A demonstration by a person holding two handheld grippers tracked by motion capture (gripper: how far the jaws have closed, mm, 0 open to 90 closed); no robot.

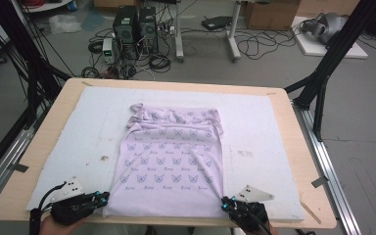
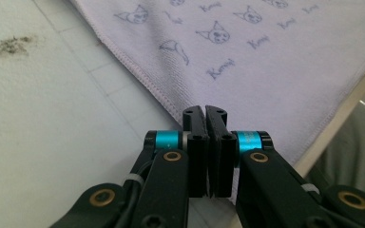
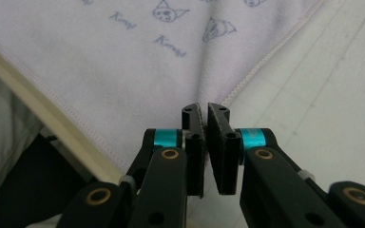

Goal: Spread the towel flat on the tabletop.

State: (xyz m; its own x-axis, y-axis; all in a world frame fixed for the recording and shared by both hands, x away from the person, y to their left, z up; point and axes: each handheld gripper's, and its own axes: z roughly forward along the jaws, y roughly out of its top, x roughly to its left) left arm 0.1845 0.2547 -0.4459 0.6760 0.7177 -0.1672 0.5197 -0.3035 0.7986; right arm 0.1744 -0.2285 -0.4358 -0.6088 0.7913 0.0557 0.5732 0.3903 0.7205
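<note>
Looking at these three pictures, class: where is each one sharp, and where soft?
High view: even light, slightly soft all over, towel print readable. Left gripper view: jaws crisp, stain on the mat blurred. Right gripper view: jaws and hem sharp, far print softer.

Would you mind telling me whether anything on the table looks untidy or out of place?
Yes: the lilac printed cloth is bunched and wrinkled along its far edge, and a small dark smudge marks the white mat to its left.

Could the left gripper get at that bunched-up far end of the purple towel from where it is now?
Probably not right away. The left gripper is shut on the near left corner of the towel, and the bunched far end lies across the full length of the cloth. Nothing blocks the path, but it must let go first.
</note>
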